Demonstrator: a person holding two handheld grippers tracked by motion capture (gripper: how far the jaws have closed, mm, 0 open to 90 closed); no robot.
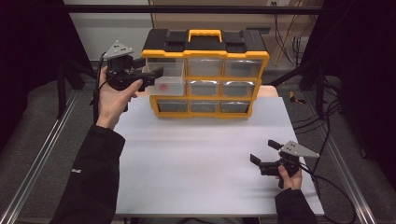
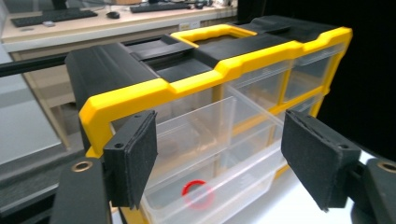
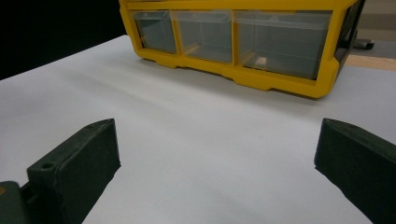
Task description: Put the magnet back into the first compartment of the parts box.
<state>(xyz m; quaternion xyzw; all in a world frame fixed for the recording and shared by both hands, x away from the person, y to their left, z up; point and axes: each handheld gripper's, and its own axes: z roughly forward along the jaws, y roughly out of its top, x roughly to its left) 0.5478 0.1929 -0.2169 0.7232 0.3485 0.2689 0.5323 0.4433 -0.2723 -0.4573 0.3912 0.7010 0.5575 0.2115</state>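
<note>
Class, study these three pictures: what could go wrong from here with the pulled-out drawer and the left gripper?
1. The clear drawer sticks far out of the yellow organizer; a further pull might bring it right out and spill the red ring inside.
2. The left gripper is open around the drawer, so its pads may knock the clear wall.
3. The right gripper rests apart on the table, so nothing braces the organizer.

Black sleeves (image 1: 93,177), black left gripper (image 1: 148,74) and right gripper (image 1: 265,151), grey three-cornered plates, trailing black cables
</note>
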